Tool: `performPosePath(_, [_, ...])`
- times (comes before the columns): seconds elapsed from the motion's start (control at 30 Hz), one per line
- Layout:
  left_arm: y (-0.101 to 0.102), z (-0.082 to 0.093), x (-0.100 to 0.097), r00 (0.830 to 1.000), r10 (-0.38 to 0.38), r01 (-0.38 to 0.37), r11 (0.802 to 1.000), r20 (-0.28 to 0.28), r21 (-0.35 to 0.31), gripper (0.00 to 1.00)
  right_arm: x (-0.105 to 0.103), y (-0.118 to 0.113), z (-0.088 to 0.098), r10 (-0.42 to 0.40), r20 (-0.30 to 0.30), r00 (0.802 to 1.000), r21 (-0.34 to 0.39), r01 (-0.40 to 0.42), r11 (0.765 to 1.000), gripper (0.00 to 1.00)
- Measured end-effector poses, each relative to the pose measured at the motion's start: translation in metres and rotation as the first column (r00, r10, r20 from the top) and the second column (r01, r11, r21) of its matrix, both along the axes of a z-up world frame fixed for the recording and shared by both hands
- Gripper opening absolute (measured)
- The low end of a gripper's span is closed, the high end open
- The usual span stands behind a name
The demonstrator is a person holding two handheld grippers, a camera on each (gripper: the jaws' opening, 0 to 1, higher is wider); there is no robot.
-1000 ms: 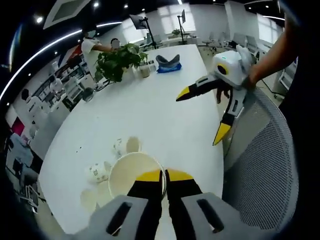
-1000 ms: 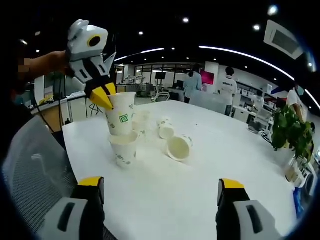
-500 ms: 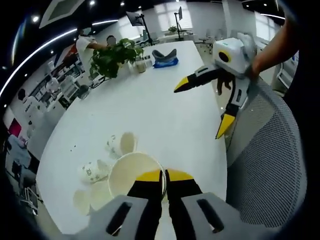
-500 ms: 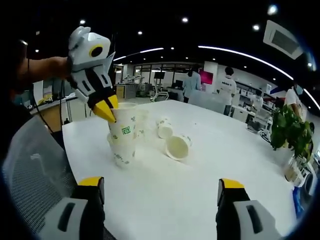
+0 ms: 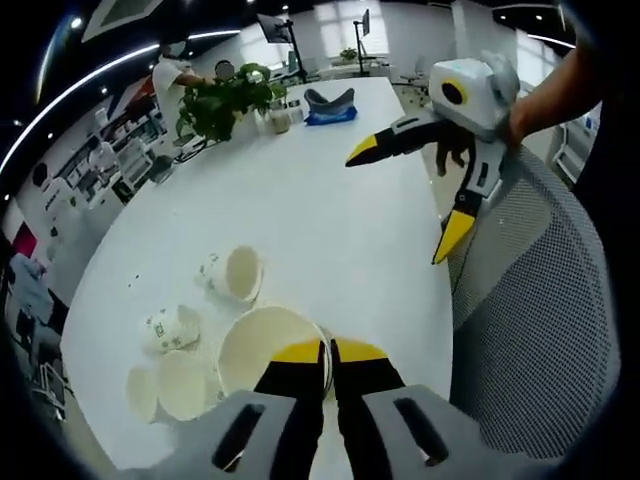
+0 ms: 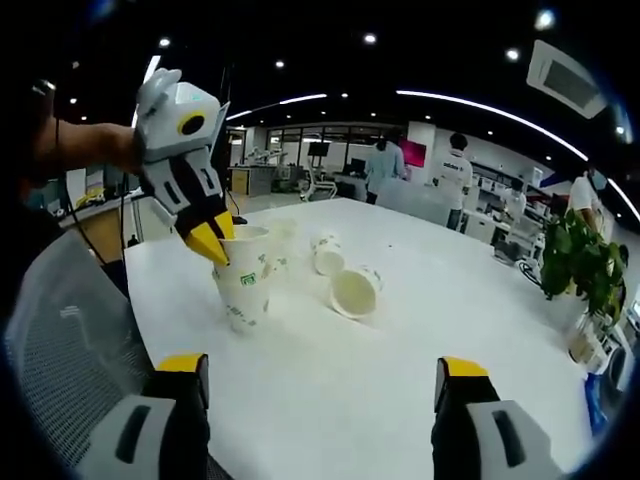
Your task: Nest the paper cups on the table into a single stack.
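Left hand-held gripper (image 6: pixel 210 243): jaws pinch the rim of the top paper cup (image 6: pixel 250 262), pushed down into a second cup (image 6: pixel 238 310) standing on the counter (image 6: pixel 400 370).
Right hand-held gripper (image 5: pixel 405 205): jaws spread wide, gripping nothing, above the counter edge.
Loose cups: two on their sides (image 6: pixel 357 292) (image 6: pixel 327 254), just beyond the stack.
Plant (image 5: pixel 222 102): far end.

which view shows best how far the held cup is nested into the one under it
The right gripper view: it sees the held cup side-on, sunk most of the way into the lower cup, with the left gripper shut on its rim. The left gripper view looks down into the held cup's mouth, hiding the lower cup.
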State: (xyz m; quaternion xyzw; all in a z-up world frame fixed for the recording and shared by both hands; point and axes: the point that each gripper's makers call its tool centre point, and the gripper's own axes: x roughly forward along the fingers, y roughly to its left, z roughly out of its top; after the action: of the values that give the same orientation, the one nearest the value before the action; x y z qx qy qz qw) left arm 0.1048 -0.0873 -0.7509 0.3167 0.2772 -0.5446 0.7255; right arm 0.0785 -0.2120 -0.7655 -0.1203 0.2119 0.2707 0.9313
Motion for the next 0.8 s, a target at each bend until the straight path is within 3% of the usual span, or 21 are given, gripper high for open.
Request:
performPosePath(0.2, [-0.002,-0.005,0.001,1.000,0.000,0.000,1.000,-0.012,0.002,0.00,0.001,0.000,0.001,-0.004,0.001,1.000,0.001,0.004,1.000,0.95])
performPosePath(0.43, [-0.005,-0.011,-0.001,0.994,0.040,-0.045,0.997,-0.101,-0.055,0.01,0.001,-0.002,0.002,-0.013,0.006,1.000,-0.003,0.013,1.000,0.95])
performPosePath(0.8, [-0.006,-0.025,-0.002,0.985,0.039,-0.052,0.996,-0.169,-0.076,0.04,0.002,-0.002,0.002,-0.020,0.008,1.000,-0.009,0.020,1.000,0.94])
